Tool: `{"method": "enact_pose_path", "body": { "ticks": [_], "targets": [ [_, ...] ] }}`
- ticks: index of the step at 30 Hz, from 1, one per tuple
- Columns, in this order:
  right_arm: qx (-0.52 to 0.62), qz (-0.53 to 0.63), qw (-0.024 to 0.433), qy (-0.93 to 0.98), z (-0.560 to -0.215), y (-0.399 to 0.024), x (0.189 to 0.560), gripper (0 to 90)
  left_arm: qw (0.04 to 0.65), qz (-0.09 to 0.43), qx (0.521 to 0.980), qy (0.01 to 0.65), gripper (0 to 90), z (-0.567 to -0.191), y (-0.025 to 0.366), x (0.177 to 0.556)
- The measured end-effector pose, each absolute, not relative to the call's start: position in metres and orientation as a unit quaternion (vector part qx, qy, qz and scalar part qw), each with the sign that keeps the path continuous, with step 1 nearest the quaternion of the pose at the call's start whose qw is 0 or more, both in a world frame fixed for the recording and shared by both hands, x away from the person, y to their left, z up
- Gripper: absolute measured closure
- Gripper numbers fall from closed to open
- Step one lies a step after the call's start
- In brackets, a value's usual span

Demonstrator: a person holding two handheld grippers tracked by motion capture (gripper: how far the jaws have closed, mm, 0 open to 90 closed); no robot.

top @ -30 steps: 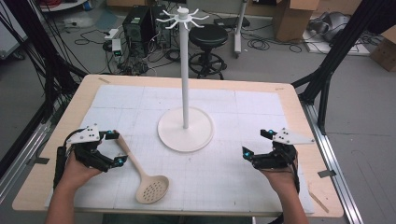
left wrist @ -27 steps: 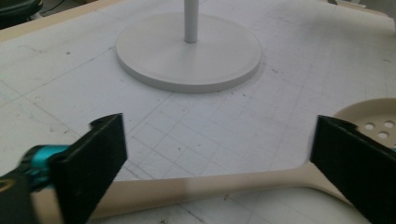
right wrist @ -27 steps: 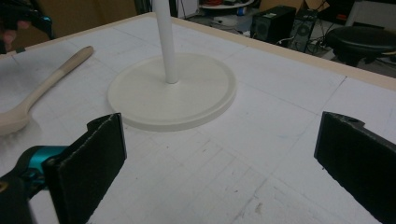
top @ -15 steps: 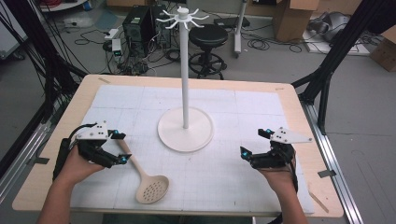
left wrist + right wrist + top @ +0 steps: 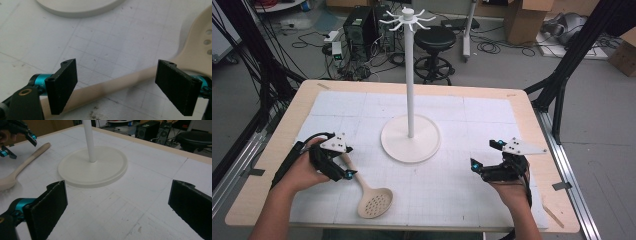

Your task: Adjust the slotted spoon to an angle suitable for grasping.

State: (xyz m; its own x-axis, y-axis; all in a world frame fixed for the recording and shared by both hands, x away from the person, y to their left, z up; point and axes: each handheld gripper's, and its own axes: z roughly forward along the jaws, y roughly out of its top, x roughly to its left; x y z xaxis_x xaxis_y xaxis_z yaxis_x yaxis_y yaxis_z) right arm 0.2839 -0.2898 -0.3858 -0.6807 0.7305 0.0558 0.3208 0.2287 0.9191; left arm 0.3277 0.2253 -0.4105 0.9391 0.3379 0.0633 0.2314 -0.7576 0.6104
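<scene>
A cream slotted spoon [image 5: 366, 190] lies flat on the table's near left. Its round perforated bowl points toward the near edge; the handle slants away to the far left.

Your left gripper [image 5: 343, 167] straddles the slotted spoon [image 5: 368, 196] handle, with bare mat on either side. Between your two hands the mat [image 5: 452, 185] lies open. The white stand [image 5: 410, 135], its base and upright pole, blocks the table's middle beyond.
</scene>
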Motion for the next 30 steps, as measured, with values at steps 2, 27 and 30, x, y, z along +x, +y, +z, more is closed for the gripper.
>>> {"method": "enact_pose_path", "body": {
  "ticks": [2,27,30],
  "targets": [
    [0.346,0.512,0.196,0.761,-0.387,-0.289,0.284,1.0,0.3,0.076,0.94,0.144,18.6,-0.417,0.222,0.328],
    [0.342,0.502,0.191,0.771,-0.393,-0.287,0.284,1.0,0.305,0.028,0.947,0.094,52.4,-0.418,0.22,0.328],
    [0.346,0.5,0.189,0.771,-0.394,-0.286,0.284,1.0,0.299,0.041,0.948,0.106,48.9,-0.417,0.223,0.329]
  ]
}}
